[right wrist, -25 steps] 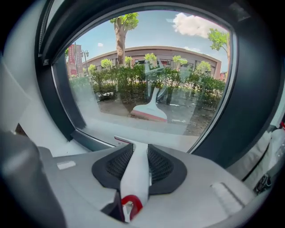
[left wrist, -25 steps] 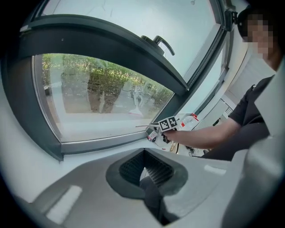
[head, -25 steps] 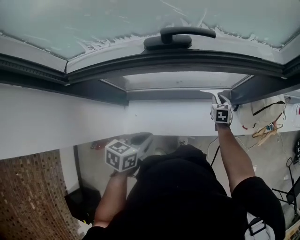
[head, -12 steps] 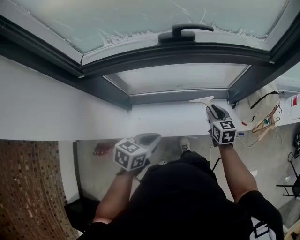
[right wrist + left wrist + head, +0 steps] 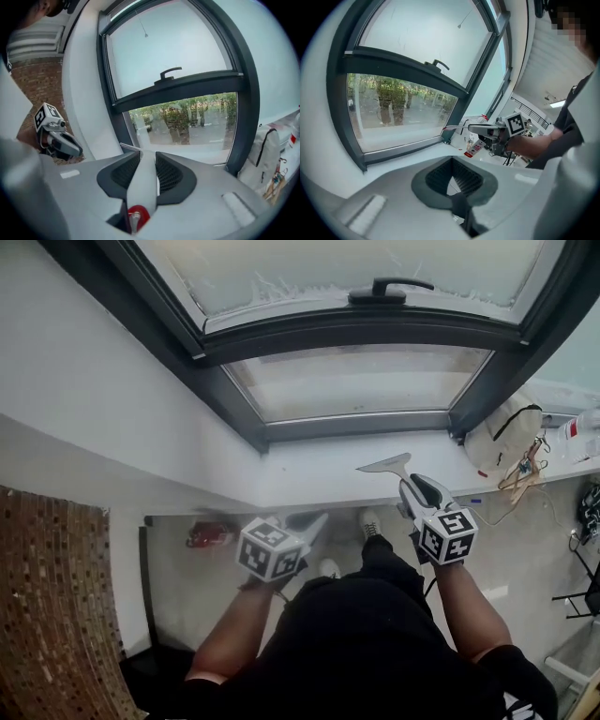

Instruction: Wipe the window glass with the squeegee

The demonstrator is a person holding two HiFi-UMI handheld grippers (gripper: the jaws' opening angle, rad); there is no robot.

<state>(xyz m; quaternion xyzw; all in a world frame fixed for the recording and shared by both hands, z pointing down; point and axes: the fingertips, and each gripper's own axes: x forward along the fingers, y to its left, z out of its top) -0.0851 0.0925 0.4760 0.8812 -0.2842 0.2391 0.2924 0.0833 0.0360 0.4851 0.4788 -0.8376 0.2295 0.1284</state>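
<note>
Closest in, well short of the lower pane and toward its left half: left gripper, low, jaws drawn together with nothing between them. Points toward the pane.

Nearer the pane, toward its right end: right gripper, jaws clamped on the pale handle of the squeegee. Carries the blade crosswise, roughly parallel to the pane's bottom rail, short of it and clear of the glass. Hangs over the white desk under the pane; whether it touches the desk, cannot tell.

Right of the pane, past its dark post, on the desk: a white bag with a black strap. Just beside it, farther from the pane, a tangle of thin hangers or cords, too small to sort out.

Then the pane itself: clear, set in a dark frame, with trees and pavement visible through it in both gripper views.

Directly above the pane, on the dark cross-bar: a black window handle, lying level. Above that again, an upper pane, milky, with white streaks along the edge nearest the lower pane.
</note>
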